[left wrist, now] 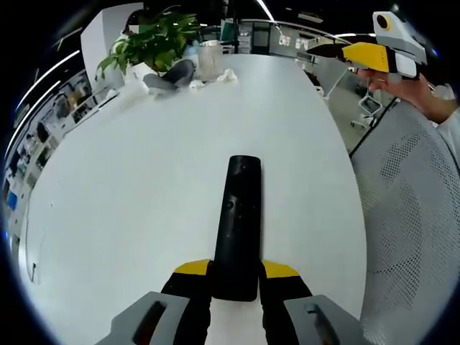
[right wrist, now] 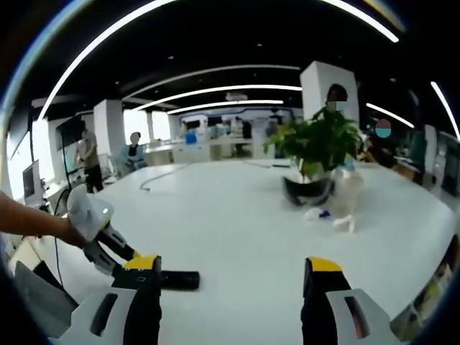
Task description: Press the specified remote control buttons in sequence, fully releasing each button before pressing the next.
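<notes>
Left gripper view has my left gripper (left wrist: 235,284) closed on the near end of the remote (left wrist: 237,226); its yellow-tipped jaws clamp the black body from both sides, and the remote lies flat on the white surface (left wrist: 144,187) with its long axis running straight away from me, button face up as far as I can tell; the buttons themselves are too small to make out. My right gripper (left wrist: 338,52) shows at the upper right of that view, held in a hand (left wrist: 413,90) well apart from the remote and raised above the surface edge. Right gripper view shows my right gripper (right wrist: 233,277) with its jaws standing wide apart and nothing between them; it looks level across the surface toward a plant (right wrist: 316,144) and some clutter at the far side; low on the left I see the left gripper (right wrist: 108,237) and the remote's dark end (right wrist: 180,279) poking out just beyond it. I judge the pressing falls to the right gripper, since the left is busy steadying; the remote lies down and to its left, so it would need to swing that way and tip a jaw down onto the button face.
</notes>
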Motion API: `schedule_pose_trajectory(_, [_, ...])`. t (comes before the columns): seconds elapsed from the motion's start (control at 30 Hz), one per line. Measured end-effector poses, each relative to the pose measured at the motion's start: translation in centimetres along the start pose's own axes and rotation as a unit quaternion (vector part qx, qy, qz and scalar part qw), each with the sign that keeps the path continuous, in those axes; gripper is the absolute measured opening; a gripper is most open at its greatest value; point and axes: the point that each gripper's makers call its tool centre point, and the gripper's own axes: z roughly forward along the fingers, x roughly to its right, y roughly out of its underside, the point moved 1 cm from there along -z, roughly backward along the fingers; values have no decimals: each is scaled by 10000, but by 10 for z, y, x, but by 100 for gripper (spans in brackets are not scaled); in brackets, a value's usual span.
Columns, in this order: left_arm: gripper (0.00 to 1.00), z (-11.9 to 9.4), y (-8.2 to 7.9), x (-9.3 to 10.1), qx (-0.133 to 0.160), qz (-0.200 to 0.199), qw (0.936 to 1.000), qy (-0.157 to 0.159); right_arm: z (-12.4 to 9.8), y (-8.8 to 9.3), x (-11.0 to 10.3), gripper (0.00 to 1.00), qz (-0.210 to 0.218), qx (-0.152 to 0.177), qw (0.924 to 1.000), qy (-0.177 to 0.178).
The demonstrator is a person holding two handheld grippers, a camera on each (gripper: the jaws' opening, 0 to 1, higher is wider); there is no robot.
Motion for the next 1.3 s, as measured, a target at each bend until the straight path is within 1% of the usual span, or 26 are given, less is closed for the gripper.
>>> schedule_pose_trajectory(0.83, [25, 3, -5, -27, -126, 66, 9999, 27, 1, 2, 1, 79, -13, -65, 10000, 33])
schedule_pose_trajectory(1.3, [25, 4, -7, -40, -145, 23, 9999, 2, 1, 3, 1, 79, -7, -94, 9999, 40])
